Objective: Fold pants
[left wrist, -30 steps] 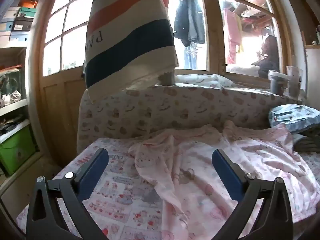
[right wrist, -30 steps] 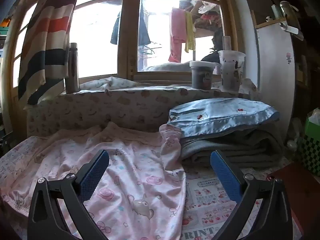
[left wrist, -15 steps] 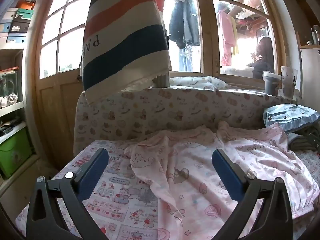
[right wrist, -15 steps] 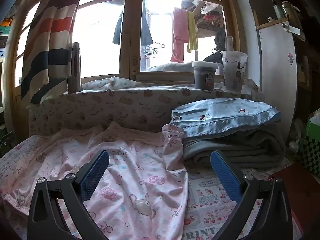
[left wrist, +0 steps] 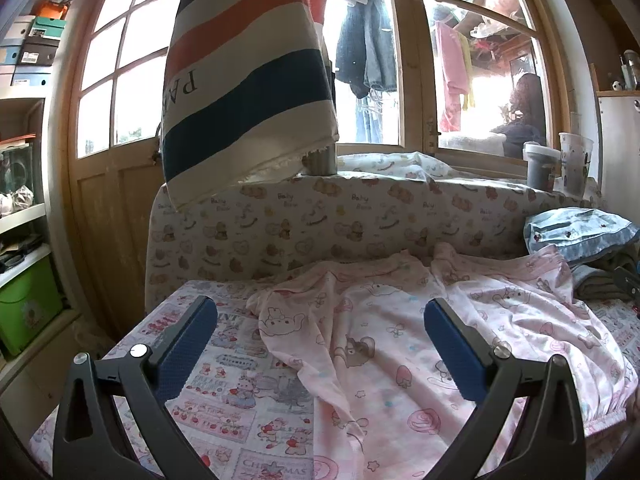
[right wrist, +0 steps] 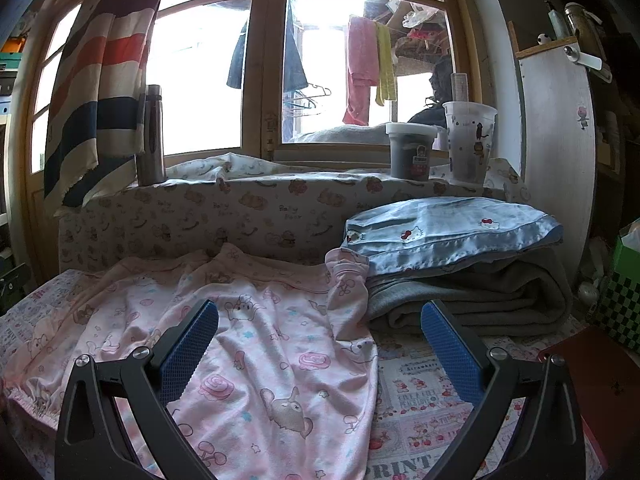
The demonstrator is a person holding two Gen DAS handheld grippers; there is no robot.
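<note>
While pink pants (left wrist: 400, 344) sprawl rumpled, hems cut off, both tongs agape

Readable stuff here is mostly on fabric. The striped towel (left wrist: 248, 80) hanging by the window shows mirrored letters "PAR", cut off at the edge; in the right wrist view its top reads "HE" backwards. The padded backrest cover (left wrist: 360, 216) repeats "Baby Bear" beside little bears. The bedsheet (right wrist: 416, 396) has panels reading "PRINT", plus "CHRISTMAS" and "Strawberry" in the left wrist view. The label on the dark jar (right wrist: 411, 152) is too small to read.
</note>
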